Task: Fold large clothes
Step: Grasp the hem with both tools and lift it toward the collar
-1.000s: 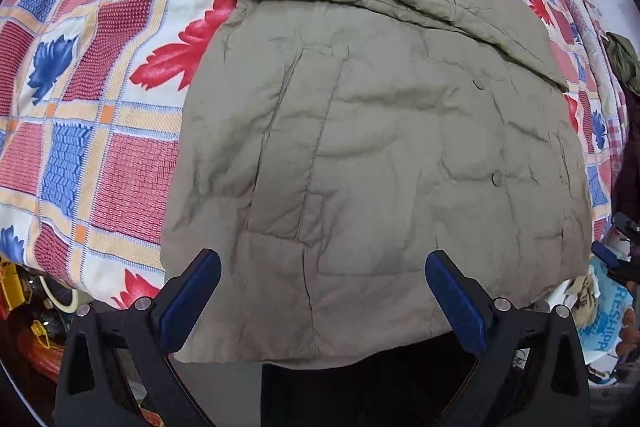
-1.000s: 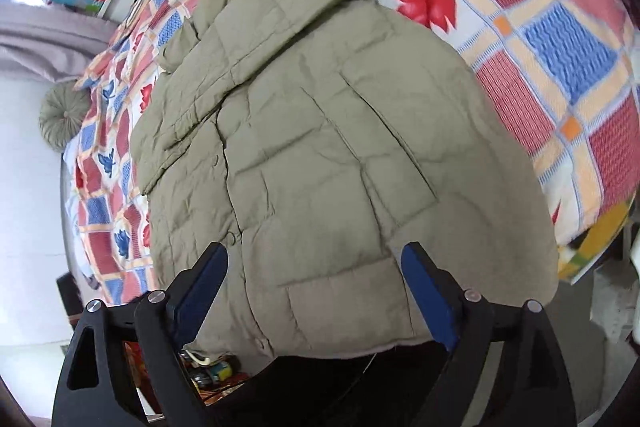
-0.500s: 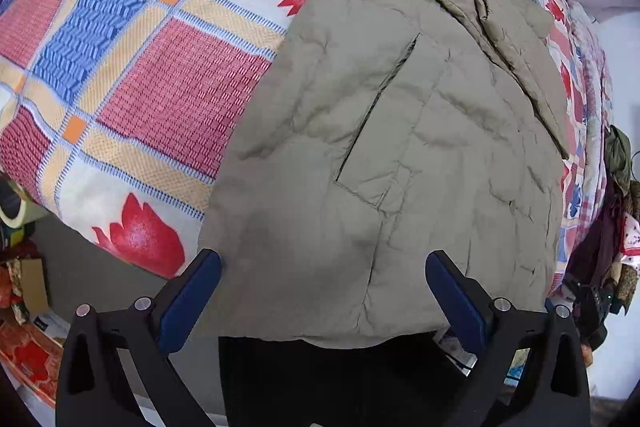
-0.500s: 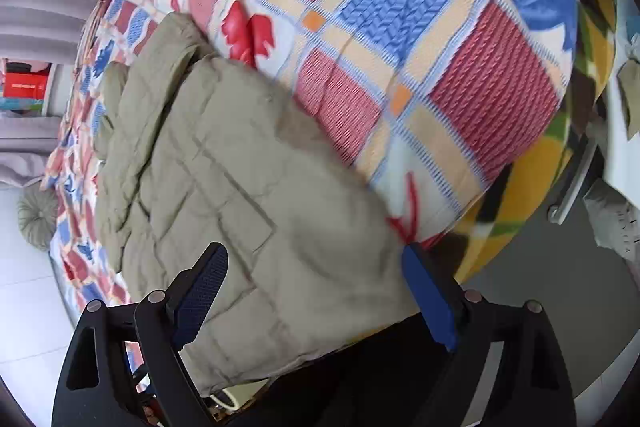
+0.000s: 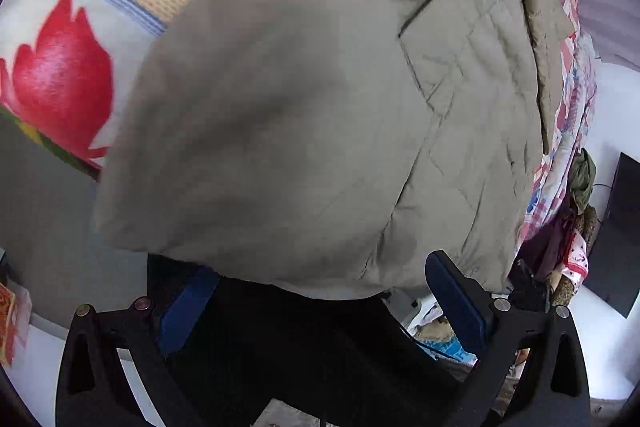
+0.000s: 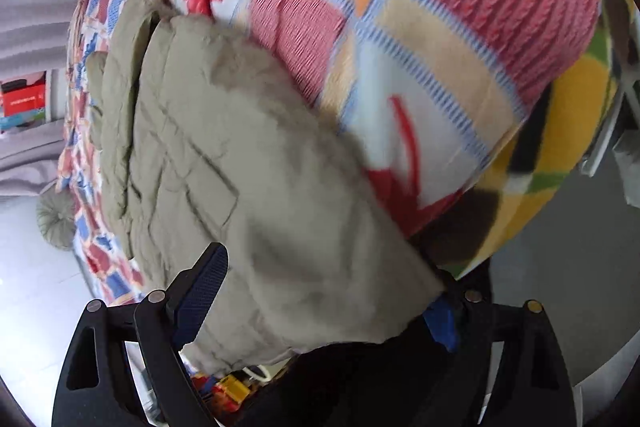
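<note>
Item: padded jacket (image 5: 320,99), khaki, spread on bed over patterned blanket (image 6: 460,39), hem hung past near edge.
Left tongs (image 5: 324,301): jaws wide apart, hem corner between pads, not pinched.
Right tongs (image 6: 328,301): jaws wide apart, opposite hem corner between pads, not pinched.
Step judged: hem corners to be gripped for fold toward collar. Both layers to be taken deep in jaws, both sides closed together, lift kept even.
Obscured: underside of hem, one pad of each tongs partly covered by cloth, collar end distorted, right view blurred.
</note>
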Action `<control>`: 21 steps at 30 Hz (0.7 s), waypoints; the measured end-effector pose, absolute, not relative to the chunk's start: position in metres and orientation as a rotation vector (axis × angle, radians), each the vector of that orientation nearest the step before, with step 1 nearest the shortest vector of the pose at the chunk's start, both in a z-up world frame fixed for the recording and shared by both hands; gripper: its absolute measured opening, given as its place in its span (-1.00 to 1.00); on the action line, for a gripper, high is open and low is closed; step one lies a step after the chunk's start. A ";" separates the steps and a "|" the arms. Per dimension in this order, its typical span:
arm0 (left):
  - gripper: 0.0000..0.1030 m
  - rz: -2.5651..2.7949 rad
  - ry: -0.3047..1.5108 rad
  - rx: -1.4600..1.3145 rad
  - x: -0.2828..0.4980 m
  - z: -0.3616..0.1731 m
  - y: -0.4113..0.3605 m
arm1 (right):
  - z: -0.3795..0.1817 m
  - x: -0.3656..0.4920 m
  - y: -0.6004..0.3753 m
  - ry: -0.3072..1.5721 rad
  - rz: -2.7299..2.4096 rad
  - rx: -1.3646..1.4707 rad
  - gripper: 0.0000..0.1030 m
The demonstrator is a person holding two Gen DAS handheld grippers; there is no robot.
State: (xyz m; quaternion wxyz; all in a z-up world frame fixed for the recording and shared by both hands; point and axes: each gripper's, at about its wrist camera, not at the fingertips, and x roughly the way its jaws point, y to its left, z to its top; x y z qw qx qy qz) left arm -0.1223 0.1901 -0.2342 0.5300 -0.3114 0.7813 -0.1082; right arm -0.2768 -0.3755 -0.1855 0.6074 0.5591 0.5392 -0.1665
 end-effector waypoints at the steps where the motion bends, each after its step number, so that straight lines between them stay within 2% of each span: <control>1: 0.99 -0.273 1.864 -0.739 -0.121 -0.235 0.183 | -0.185 -0.274 -0.371 1.240 -0.353 1.310 0.76; 6: 0.96 -0.335 1.801 -0.745 -0.108 -0.223 0.160 | -0.177 -0.257 -0.348 1.208 -0.183 1.374 0.77; 8: 0.52 -0.366 1.791 -0.737 -0.106 -0.218 0.157 | -0.175 -0.248 -0.340 1.210 -0.132 1.379 0.77; 10: -0.20 -0.397 1.794 -0.735 -0.101 -0.216 0.152 | -0.176 -0.242 -0.335 1.225 -0.121 1.371 0.77; 12: -0.55 -0.418 1.791 -0.725 -0.098 -0.213 0.150 | -0.180 -0.238 -0.333 1.242 -0.137 1.373 0.76; 14: -0.66 -0.424 1.769 -0.707 -0.094 -0.206 0.148 | -0.183 -0.239 -0.334 1.255 -0.164 1.384 0.68; 15: -0.70 -0.427 1.760 -0.701 -0.091 -0.202 0.145 | -0.185 -0.239 -0.334 1.270 -0.187 1.385 0.45; 16: -0.70 -0.433 1.747 -0.692 -0.088 -0.196 0.144 | -0.187 -0.240 -0.335 1.293 -0.212 1.378 0.03; 17: -0.70 -0.442 1.730 -0.679 -0.085 -0.188 0.144 | -0.188 -0.240 -0.335 1.327 -0.249 1.357 -0.27; 18: -0.70 -0.455 1.711 -0.663 -0.082 -0.180 0.145 | -0.189 -0.241 -0.337 1.360 -0.285 1.325 -0.69; 21: -0.70 -0.490 1.648 -0.624 -0.068 -0.155 0.145 | -0.175 -0.241 -0.337 1.329 -0.277 1.258 -0.79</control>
